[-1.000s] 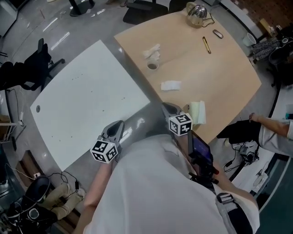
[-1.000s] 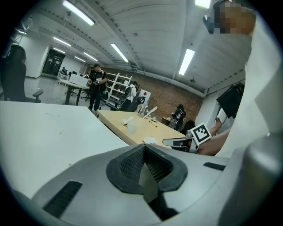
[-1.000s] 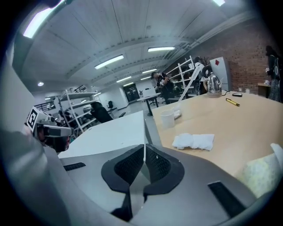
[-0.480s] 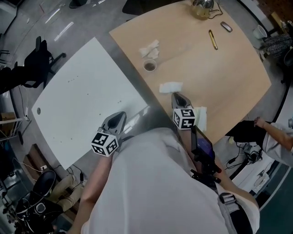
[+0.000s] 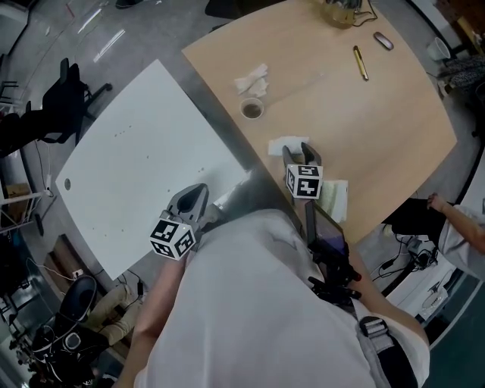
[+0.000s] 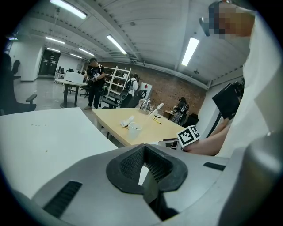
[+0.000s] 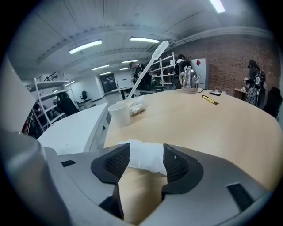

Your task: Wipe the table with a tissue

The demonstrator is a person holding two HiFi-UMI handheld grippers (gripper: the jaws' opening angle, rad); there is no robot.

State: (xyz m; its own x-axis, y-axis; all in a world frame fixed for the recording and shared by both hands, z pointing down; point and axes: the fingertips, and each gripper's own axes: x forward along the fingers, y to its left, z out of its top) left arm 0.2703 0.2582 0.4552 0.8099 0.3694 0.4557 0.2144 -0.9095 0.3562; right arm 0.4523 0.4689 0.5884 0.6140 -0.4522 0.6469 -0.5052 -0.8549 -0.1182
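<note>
A folded white tissue [image 5: 282,144] lies flat on the light wooden table [image 5: 364,121], near its front left edge. My right gripper [image 5: 296,150] is low over the table with its jaws opening. In the right gripper view the tissue [image 7: 146,159] sits between the two fingertips, and the pads are not pressing on it. My left gripper [image 5: 197,194] hangs at the near edge of the white table [image 5: 136,159], away from the tissue. In the left gripper view that gripper [image 6: 143,167] has its pads together with nothing in them.
A paper cup [image 5: 251,110] and crumpled tissues [image 5: 251,79] sit farther along the wooden table. A pen [image 5: 361,62] and a kettle [image 5: 341,10] are at its far side. A pale stack of tissues [image 5: 336,198] lies at its near edge, right of my right gripper.
My right gripper has moved forward and down over the wooden table to the folded tissue, and its jaws have parted. The left gripper has crept forward a little.
</note>
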